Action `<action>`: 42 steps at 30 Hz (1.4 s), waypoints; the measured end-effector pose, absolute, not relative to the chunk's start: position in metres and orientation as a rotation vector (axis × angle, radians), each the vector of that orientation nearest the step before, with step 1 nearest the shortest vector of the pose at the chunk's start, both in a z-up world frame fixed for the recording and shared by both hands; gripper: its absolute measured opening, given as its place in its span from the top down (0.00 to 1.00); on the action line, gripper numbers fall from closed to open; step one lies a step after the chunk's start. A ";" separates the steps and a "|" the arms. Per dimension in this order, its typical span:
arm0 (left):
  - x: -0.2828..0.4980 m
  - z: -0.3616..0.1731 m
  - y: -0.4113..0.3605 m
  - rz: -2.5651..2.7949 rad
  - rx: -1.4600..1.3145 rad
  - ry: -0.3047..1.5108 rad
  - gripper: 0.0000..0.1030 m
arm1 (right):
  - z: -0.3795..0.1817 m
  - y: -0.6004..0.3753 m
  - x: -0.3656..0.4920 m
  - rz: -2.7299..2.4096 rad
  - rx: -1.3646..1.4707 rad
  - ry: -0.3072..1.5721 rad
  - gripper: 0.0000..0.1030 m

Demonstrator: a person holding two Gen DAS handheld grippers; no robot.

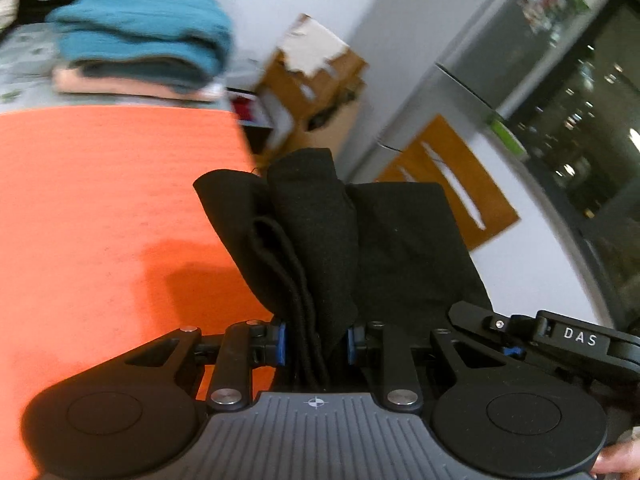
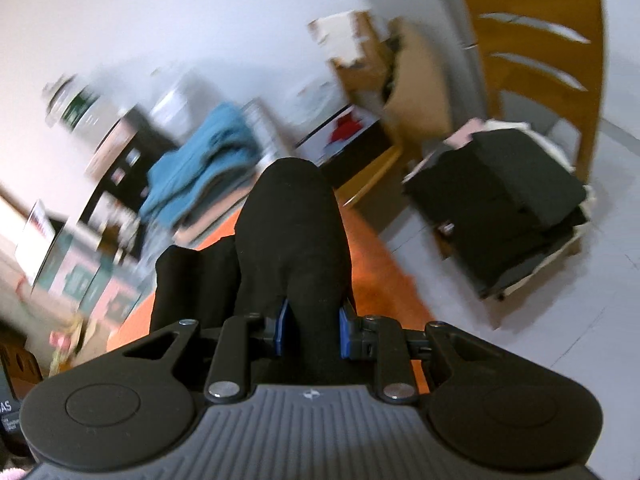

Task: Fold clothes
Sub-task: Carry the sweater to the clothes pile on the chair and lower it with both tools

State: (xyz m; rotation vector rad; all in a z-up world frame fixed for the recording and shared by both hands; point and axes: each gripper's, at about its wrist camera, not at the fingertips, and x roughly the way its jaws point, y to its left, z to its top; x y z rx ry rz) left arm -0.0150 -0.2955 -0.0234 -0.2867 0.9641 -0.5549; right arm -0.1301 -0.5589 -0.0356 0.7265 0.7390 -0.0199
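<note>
Both clamped on bunched black garment (image 1: 320, 240): left gripper (image 1: 316, 340) lower centre, right gripper (image 2: 312, 332) likewise. Soft, light, floppy, probably slippery; best pinched at edges.

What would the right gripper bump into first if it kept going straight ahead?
Probably the orange mat just ahead of the right gripper and its black cloth, though depth is hard to judge.
</note>
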 end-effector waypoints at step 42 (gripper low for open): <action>0.250 -0.302 -0.559 -0.186 -0.423 1.201 0.66 | -0.351 -0.898 0.220 0.136 0.600 1.066 0.70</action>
